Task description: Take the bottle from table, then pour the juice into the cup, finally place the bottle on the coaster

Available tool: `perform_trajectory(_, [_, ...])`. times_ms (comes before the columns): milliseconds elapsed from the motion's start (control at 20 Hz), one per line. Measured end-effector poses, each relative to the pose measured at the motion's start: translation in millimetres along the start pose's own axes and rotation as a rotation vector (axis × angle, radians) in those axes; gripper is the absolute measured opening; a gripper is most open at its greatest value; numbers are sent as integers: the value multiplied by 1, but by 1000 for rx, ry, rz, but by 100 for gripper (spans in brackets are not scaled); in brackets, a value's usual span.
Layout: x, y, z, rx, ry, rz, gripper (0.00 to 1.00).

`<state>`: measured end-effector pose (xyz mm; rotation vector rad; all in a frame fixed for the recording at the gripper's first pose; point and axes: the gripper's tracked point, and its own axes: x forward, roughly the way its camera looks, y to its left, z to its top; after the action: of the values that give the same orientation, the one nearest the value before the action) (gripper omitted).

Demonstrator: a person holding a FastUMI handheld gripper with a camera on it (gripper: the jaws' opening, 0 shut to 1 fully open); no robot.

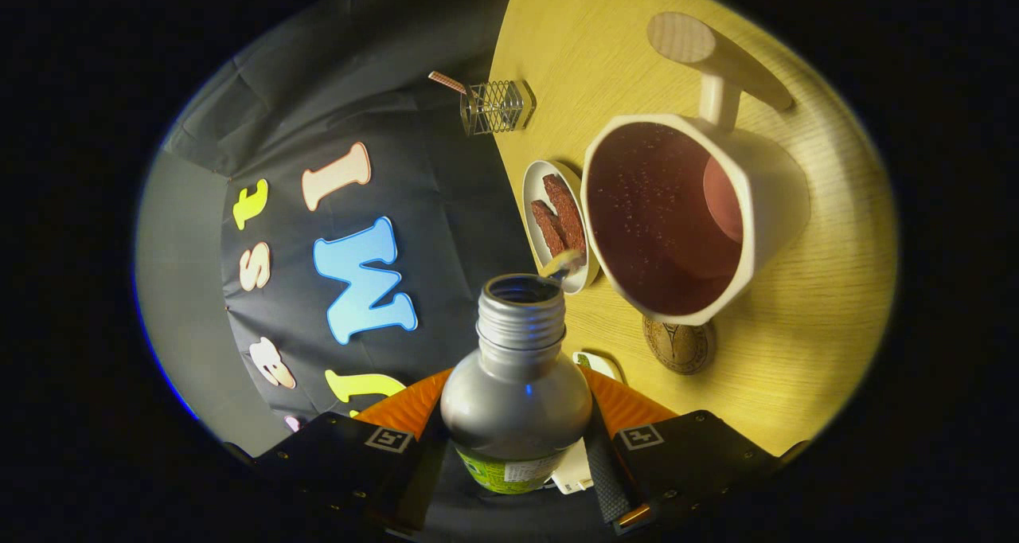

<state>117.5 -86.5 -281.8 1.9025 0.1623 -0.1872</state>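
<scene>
My gripper [516, 439] is shut on a silver metal bottle [516, 384] with a threaded open neck and a green label low on its body. The whole view is rolled sideways, so the bottle is tilted. A stream of liquid [561, 263] leaves the bottle's mouth toward the white cup [764, 201] just ahead, which has a long wooden-ended handle and holds dark reddish juice with bubbles. A round brown coaster [679, 345] lies on the yellow wooden table [820, 352] beside the cup's base, beyond my fingers.
A small white dish [535, 185] with brown slices sits by the cup's rim. A wire-mesh holder [495, 107] with a striped stick stands at the table's edge. A small white item [599, 364] lies near the bottle's shoulder.
</scene>
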Motion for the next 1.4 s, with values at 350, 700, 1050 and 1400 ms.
perform_trajectory(350, [-1, 2, -1, 15, -1, -2, 78])
perform_trajectory(700, [2, 7, -10, 19, 13, -3, 78])
perform_trajectory(1050, [-1, 8, -15, 63, -6, -2, 78])
perform_trajectory(1400, [-2, 12, -11, 83, -37, 18, 78])
